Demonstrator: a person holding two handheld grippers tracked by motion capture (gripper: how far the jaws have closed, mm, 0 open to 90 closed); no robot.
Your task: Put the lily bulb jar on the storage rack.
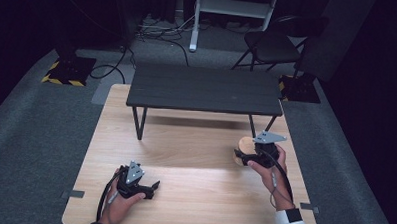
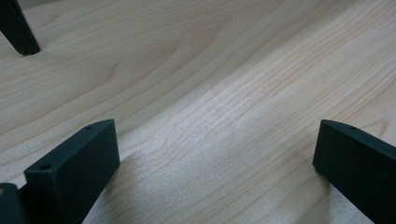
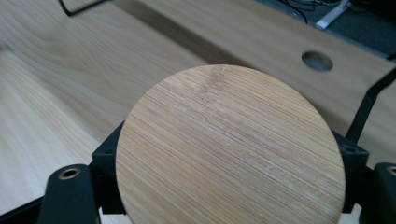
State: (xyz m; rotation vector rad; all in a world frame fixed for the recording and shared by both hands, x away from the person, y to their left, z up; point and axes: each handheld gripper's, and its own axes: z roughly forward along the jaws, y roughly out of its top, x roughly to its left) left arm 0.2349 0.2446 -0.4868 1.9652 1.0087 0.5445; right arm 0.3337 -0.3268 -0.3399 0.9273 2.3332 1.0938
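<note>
A round bamboo disc (image 3: 229, 149) is clamped by its edges between the black jaws of my right gripper (image 3: 229, 161), held nearly flat just above the wooden table (image 3: 46, 93). In the high view the disc (image 1: 245, 143) and right gripper (image 1: 242, 155) are at the table's right side, near the front right leg of a black bench (image 1: 202, 89). My left gripper (image 1: 153, 186) rests low on the table at the front left, pointing right. Its jaws stand wide apart over bare wood (image 2: 215, 116), and the left gripper (image 2: 215, 156) holds nothing.
The low black bench spans the far half of the table on thin legs (image 1: 137, 122), one leg (image 2: 18, 28) ahead of the left gripper. A round cable hole (image 3: 317, 60) is in the tabletop beyond the disc. A chair (image 1: 271, 44) and cables lie on the floor behind.
</note>
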